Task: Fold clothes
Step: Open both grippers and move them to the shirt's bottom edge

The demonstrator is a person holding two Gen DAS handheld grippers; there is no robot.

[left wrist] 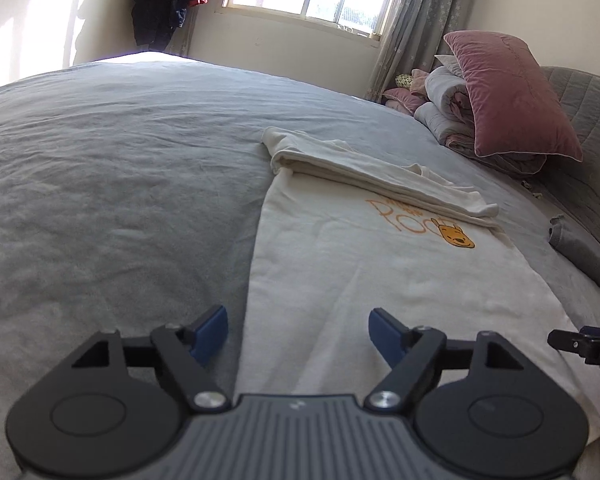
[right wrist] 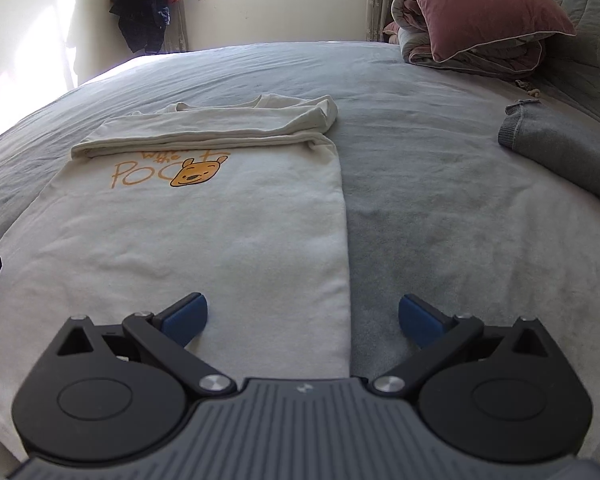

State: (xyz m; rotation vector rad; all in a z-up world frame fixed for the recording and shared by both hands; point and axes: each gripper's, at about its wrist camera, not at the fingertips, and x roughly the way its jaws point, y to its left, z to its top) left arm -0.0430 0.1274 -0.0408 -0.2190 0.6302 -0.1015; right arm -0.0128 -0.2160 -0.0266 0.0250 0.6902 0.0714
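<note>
I am holding my left gripper (left wrist: 298, 330) and right gripper (right wrist: 302, 320) wide open and empty, straddling the near corners of the cream shirt (right wrist: 204, 232), which is stretching lengthwise toward the frame's top, sleeves folded across.

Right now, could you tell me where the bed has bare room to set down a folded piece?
The widest free patch is the grey sheet left of the cream shirt, running to the far edge. A narrower strip lies between the shirt and the grey folded garment. The headboard corner is crowded with the pink pillow and rolled quilts.
</note>
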